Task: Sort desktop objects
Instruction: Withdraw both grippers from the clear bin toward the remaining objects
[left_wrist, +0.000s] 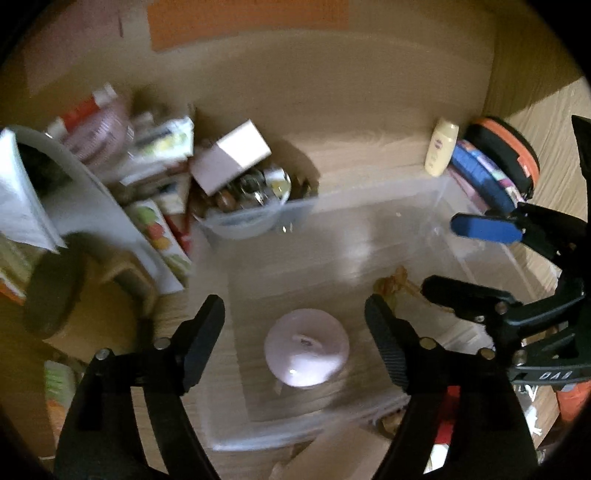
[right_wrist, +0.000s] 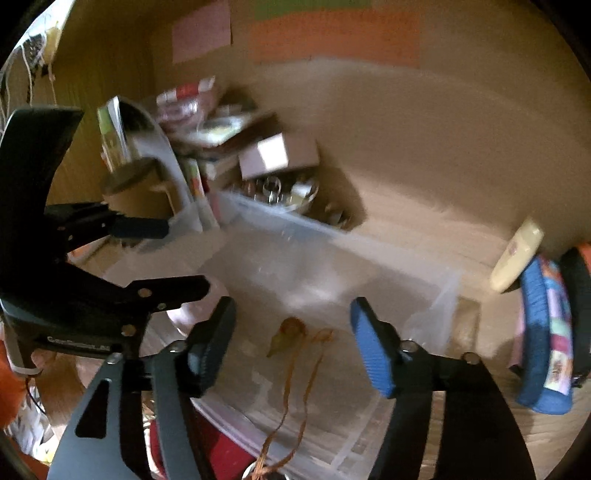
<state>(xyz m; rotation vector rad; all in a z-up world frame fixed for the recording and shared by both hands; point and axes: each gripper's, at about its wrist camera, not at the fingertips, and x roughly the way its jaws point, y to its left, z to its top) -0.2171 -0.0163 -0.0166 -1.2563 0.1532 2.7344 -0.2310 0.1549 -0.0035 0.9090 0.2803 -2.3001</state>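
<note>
A clear plastic bin (left_wrist: 369, 201) stands on the wooden desk. A round pale pink object (left_wrist: 306, 347) lies in its near part. My left gripper (left_wrist: 294, 332) is open and empty, just above that object, one finger on each side. A brown tasselled cord charm (right_wrist: 291, 332) lies in the bin (right_wrist: 443, 295). My right gripper (right_wrist: 293, 341) is open and empty over the charm; it also shows at the right of the left wrist view (left_wrist: 458, 258). The left gripper shows at the left of the right wrist view (right_wrist: 177, 254).
A clear bowl of small metal bits (left_wrist: 251, 199) and a white box (left_wrist: 232, 157) sit behind the bin. Books and packets (left_wrist: 155, 147) pile at the left. A cream bottle (left_wrist: 441, 146), a blue pouch (left_wrist: 484, 177) and an orange-black case (left_wrist: 509, 147) stand at the right.
</note>
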